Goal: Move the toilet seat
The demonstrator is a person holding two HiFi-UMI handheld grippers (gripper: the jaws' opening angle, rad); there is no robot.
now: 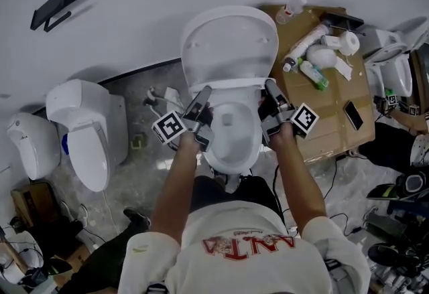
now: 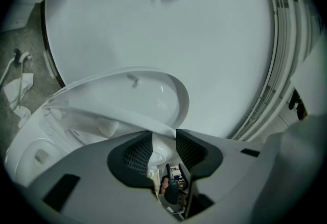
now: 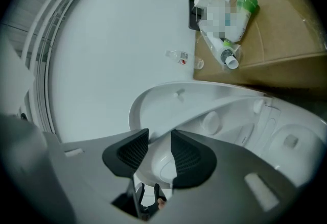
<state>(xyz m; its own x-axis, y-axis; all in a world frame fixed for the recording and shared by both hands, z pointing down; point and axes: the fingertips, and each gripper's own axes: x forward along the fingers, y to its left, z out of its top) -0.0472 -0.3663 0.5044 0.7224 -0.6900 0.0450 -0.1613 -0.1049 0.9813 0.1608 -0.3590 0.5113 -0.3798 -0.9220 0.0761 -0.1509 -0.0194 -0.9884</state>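
White floor and white wall all around, with more toilets off to the left and a brown cardboard box with bottles and a phone on it just to the right. Right in the middle, close to the person: one white toilet bowl. Toilet seat up off that bowl, swung toward the far wall, underside facing near.

Left hand-held gripper clamped on the left edge of the seat, white rim squeezed between both dark pads. Same on the other side: right hand-held gripper closed on the right edge, rim tight in the gap. Both pointing flat toward the far wall. Nothing else in either one.

Seems hard and stiff, so no bending or sagging in the middle. Probably smooth, shiny plastic, so easy to slip on. Not very heavy by the look of it, but wide. Most likely joined to the toilet at the far end by a hinge, so able to swing only up and down. Could crack or bang loudly if dropped.

Best to hold it by the two side edges, one on each side, at matching spots, just like now. Keep both sides level. Squeeze firmly, move slowly, and never let go halfway.
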